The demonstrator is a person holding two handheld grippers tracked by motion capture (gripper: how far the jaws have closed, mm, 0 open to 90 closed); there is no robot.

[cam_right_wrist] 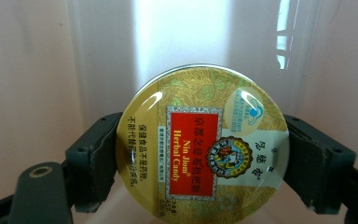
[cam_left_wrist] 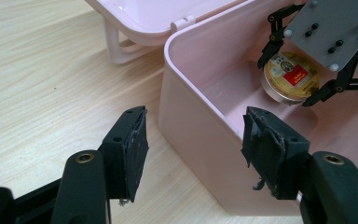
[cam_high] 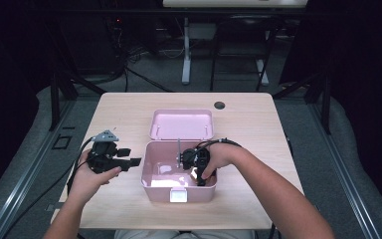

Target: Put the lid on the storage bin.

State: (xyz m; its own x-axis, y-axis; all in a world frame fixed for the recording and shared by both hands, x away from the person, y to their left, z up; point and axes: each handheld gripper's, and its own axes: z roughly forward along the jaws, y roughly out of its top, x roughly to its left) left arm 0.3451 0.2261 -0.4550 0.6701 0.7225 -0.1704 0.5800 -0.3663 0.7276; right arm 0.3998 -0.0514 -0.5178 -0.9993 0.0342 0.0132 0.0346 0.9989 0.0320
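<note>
On the table [cam_high: 248, 124]: a pink box [cam_high: 151, 181] stood near the person's edge, its lid [cam_high: 181, 124] swung back and lying open behind it.
Box front: a pale latch [cam_high: 179, 196] sat on the near wall.
Candy tin [cam_right_wrist: 202, 145]: round, gold with a red label panel, it was down inside the box toward the right side, lid face turned up to the right gripper's camera.
Right gripper [cam_high: 199, 168]: reached down into the box, its two jaws were pressed on opposite sides of the tin's rim, gripping it; the pads [cam_right_wrist: 103, 161] touched the tin's edge.
Same grip from the left gripper view: the tin [cam_left_wrist: 291, 77] lay low in the box between the black linkages, under the grey plate [cam_left_wrist: 335, 28] of the right gripper.
Left gripper [cam_left_wrist: 193, 142]: its jaws were spread wide with nothing between them, held just outside the box's left wall above the tabletop, pointing toward the box.
Left hand [cam_high: 92, 174]: wrapped round that gripper, left of the box and apart from it.
Cable [cam_high: 74, 167]: trailed from the left gripper back toward the person.
</note>
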